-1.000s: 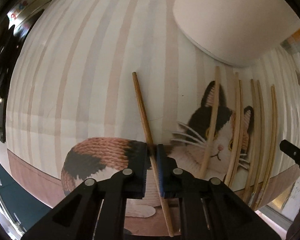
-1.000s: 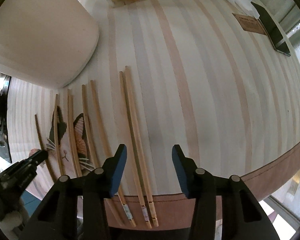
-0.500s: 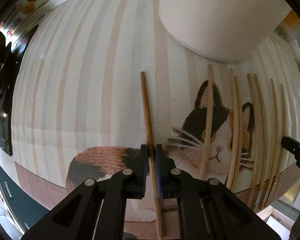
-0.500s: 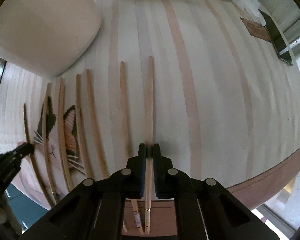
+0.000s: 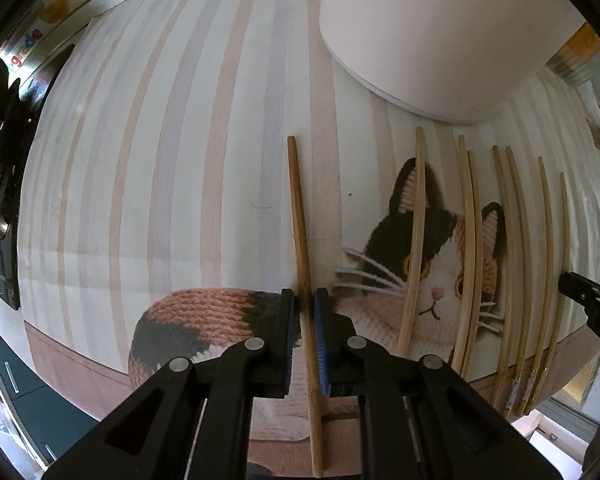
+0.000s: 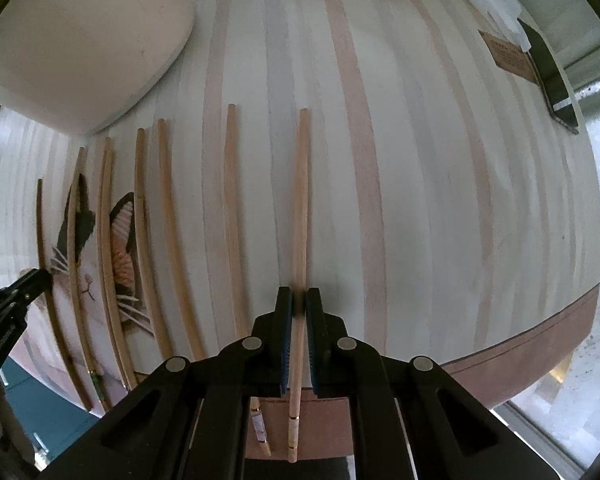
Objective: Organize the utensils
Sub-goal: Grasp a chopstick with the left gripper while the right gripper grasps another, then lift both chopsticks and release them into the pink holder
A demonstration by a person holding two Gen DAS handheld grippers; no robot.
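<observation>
A striped cloth (image 5: 172, 128) printed with a calico cat (image 5: 432, 272) covers the desk and fills both wrist views, its brown border curving along the lower edge of each frame. A large pale round container (image 5: 440, 28) stands on the cloth at the upper right of the left wrist view and at the upper left (image 6: 72, 40) of the right wrist view.

The left hand-held gripper (image 5: 306, 320), bottom centre of its frame, is closed on a darker brown chopstick (image 5: 298, 216) that runs from the lower edge up the middle of the picture, just left of the cat's face. To its right, a row of lighter chopsticks (image 5: 470, 240) lies side by side across the cat's face toward the right edge, their far tips near the container's base.

The right hand-held gripper (image 6: 299, 320), bottom centre of its own frame, is clamped on a pale chopstick (image 6: 301, 200) with a banded butt end, which points straight up the middle of the picture. A second pale chopstick (image 6: 232, 208) lies on the cloth just to its left, apart from it, and the row of remaining chopsticks (image 6: 140, 240) fans away toward the left edge.

A dark flat object (image 6: 548, 72) and a brown card (image 6: 512, 56) rest at the upper right of the right wrist view. The tip of each gripper shows at the edge of the other's frame.
</observation>
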